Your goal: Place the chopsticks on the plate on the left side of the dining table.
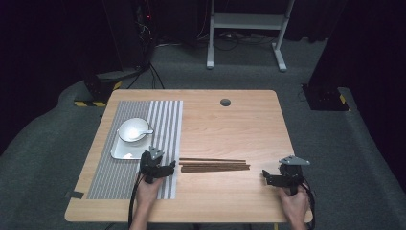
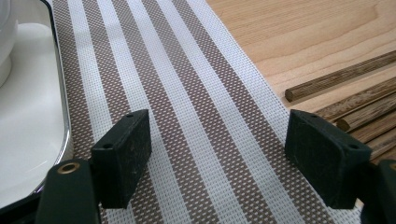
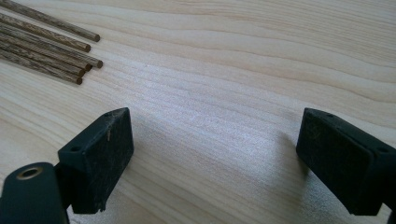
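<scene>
1. Black two-jaw grippers sit closest to the person's edge of the light wooden table, one in each hand. The left gripper is over the near end of the grey-and-white striped woven placemat; its jaws are spread wide with nothing between them, just stripes underneath.
2. The right gripper hovers over bare wood near the table's right edge, jaws also wide apart and gripping nothing, pointing toward the middle of the table.
3. Between the two grippers lies the bundle of dark brown wooden chopsticks, flat on the table and running left to right. Their left ends are just beside the placemat's right edge and close to the left gripper; you can see those ends off to the side in the left gripper view. Their right ends are apart from the right gripper, and show up top left in the right gripper view.
4. A bit farther back on the placemat sits a white rectangular tray, just beyond the left gripper.
5. On the tray's far part is a round white bowl with a white ceramic spoon lying in it.
6. Near the far edge of the table there's a small dark round grommet.
</scene>
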`<action>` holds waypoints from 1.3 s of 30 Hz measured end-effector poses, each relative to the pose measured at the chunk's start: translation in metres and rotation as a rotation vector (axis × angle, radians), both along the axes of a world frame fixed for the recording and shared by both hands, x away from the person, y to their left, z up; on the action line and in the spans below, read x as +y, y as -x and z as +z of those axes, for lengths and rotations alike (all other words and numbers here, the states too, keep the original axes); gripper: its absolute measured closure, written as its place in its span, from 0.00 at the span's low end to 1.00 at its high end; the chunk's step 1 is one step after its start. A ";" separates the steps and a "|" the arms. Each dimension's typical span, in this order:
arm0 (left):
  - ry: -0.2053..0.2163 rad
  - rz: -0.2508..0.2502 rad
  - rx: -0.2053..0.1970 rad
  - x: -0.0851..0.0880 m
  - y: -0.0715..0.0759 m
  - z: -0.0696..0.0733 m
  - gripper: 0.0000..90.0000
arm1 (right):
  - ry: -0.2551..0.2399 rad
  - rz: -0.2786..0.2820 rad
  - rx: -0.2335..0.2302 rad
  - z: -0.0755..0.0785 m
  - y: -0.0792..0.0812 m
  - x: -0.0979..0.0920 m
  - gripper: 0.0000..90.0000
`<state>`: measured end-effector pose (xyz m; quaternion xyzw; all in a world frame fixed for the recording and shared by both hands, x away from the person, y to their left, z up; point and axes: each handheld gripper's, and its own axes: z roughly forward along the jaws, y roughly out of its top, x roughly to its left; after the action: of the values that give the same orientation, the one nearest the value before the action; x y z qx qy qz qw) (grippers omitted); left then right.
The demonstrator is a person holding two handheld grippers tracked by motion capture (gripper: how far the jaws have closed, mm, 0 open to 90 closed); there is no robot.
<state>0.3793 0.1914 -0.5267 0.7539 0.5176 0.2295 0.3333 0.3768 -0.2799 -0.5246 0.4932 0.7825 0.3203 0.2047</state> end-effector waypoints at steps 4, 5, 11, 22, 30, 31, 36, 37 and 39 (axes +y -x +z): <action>0.000 0.000 0.000 0.000 0.000 0.000 0.25 | 0.001 0.000 0.000 0.000 0.000 0.000 0.12; 0.001 0.001 -0.001 0.000 0.000 0.000 0.25 | 0.001 0.000 0.000 0.000 0.000 0.000 0.12; 0.001 0.001 0.000 0.000 0.000 0.000 0.25 | 0.001 -0.001 0.000 0.000 0.000 0.000 0.12; 0.002 -0.011 0.002 0.001 0.000 0.000 0.25 | 0.000 -0.002 0.000 0.000 0.000 0.000 0.12; -0.006 -0.049 0.024 0.005 0.002 0.003 0.25 | 0.000 -0.002 0.000 0.000 0.000 0.000 0.12; -0.007 -0.053 0.028 0.005 0.003 0.003 0.25 | 0.000 -0.002 0.000 0.000 0.000 0.000 0.12; 0.023 -0.089 0.013 0.005 0.006 0.008 0.25 | -0.001 -0.002 0.000 0.000 0.000 0.000 0.12; 0.032 -0.097 0.010 0.004 0.007 0.009 0.25 | -0.001 -0.002 0.000 0.000 0.000 0.000 0.12; 0.054 -0.116 0.005 0.003 0.008 0.011 0.25 | -0.001 -0.002 0.000 0.000 0.000 0.000 0.12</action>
<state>0.3708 0.1948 -0.5160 0.7738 0.4798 0.1939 0.3652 0.3769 -0.2799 -0.5245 0.4939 0.7819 0.3205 0.2049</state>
